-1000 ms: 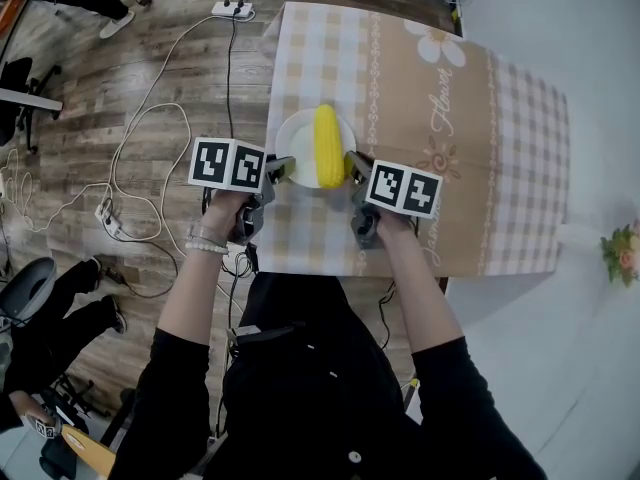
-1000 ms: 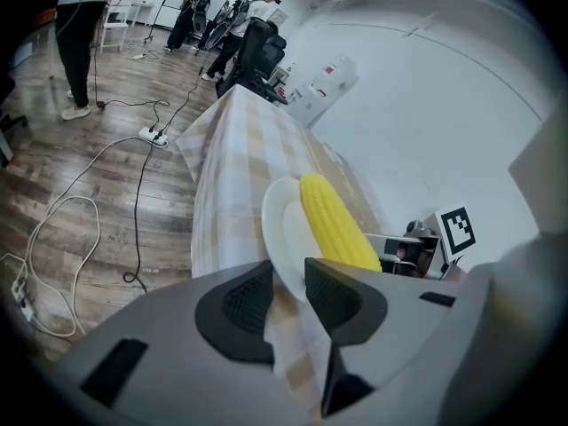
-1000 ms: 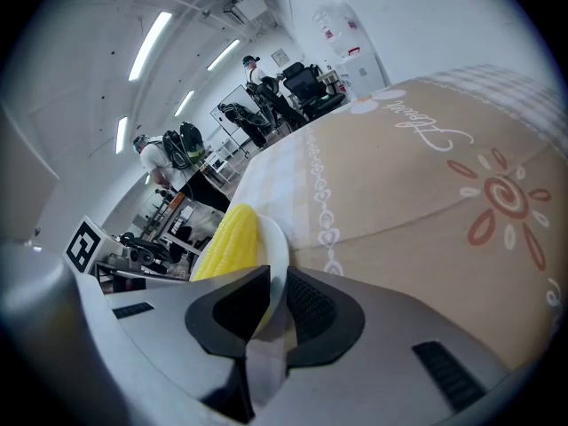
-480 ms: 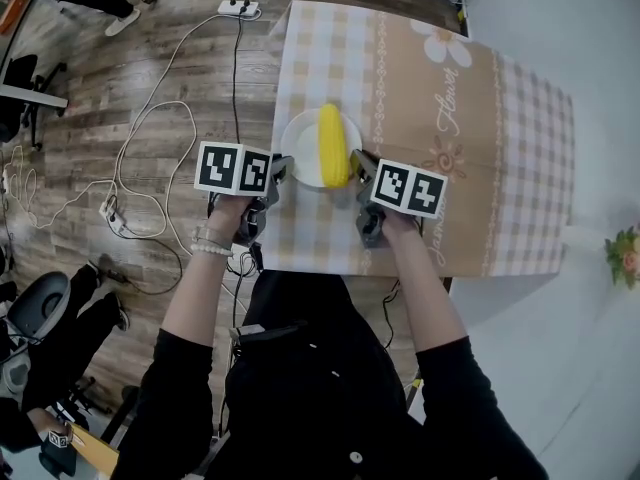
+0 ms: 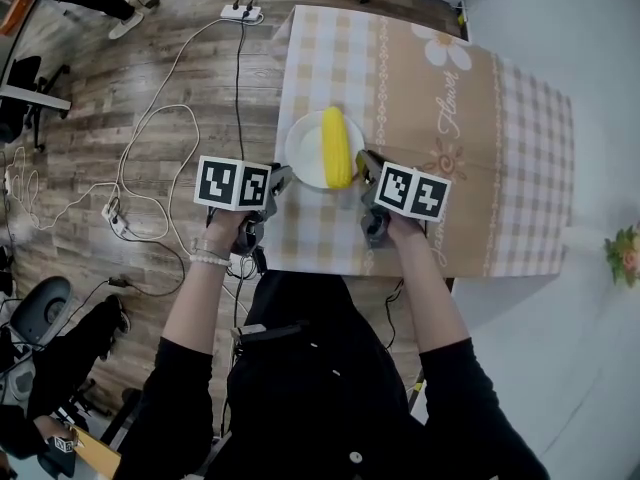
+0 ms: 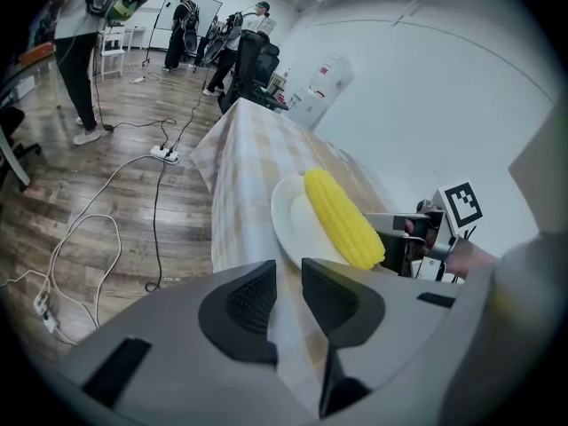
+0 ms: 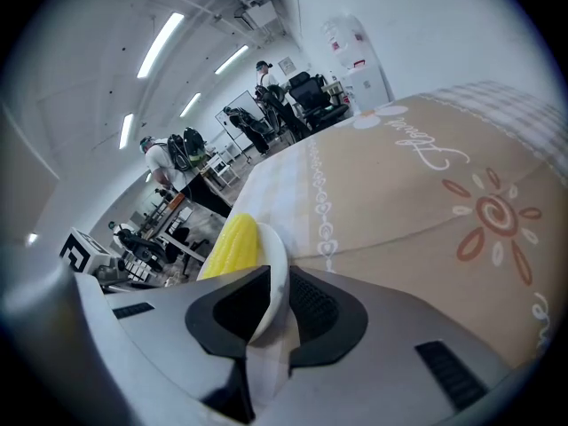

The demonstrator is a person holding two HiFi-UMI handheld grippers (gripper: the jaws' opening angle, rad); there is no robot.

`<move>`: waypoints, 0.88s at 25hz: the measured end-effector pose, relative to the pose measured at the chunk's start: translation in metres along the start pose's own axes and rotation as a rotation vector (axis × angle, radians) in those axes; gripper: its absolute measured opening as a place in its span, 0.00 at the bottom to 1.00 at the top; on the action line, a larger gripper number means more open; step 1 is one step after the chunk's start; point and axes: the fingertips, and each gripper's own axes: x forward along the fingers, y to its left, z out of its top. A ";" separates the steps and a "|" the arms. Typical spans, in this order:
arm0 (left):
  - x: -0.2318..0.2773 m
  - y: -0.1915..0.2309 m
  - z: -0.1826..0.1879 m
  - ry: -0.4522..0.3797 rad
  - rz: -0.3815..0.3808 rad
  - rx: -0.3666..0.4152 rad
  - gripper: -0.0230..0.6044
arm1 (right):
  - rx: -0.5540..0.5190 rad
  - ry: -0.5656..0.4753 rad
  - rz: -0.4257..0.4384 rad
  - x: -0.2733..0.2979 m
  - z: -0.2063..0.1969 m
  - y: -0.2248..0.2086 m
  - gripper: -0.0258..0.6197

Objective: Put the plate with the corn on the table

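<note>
A white plate point(image 5: 303, 148) with a yellow corn cob point(image 5: 337, 146) lies on the checked tablecloth of the table point(image 5: 470, 138), near its left front corner. My right gripper point(image 5: 363, 162) is shut on the plate's right rim; in the right gripper view the rim point(image 7: 277, 264) stands between the pads, with the corn point(image 7: 231, 245) behind it. My left gripper point(image 5: 279, 179) sits just off the plate's left front rim. In the left gripper view its jaws point(image 6: 289, 282) stand narrowly open over bare cloth, with the plate point(image 6: 297, 224) and corn point(image 6: 342, 216) beyond the tips.
The table's left edge and front edge run close to the plate. Cables and a power strip point(image 5: 240, 12) lie on the wooden floor to the left. Office chairs and people stand further off. A flower bunch point(image 5: 625, 253) is at the far right.
The left gripper has let go of the plate's left rim and drawn back a little toward me. The plate, the corn and the right gripper have hardly shifted.
</note>
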 end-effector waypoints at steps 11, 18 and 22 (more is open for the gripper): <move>-0.041 -0.023 0.019 -0.218 0.042 0.104 0.08 | -0.148 -0.238 0.032 -0.047 0.027 0.040 0.12; -0.076 -0.053 0.032 -0.321 0.069 0.242 0.07 | -0.264 -0.282 0.021 -0.077 0.026 0.066 0.12; -0.094 -0.070 0.034 -0.368 0.075 0.316 0.07 | -0.354 -0.306 0.008 -0.096 0.026 0.078 0.12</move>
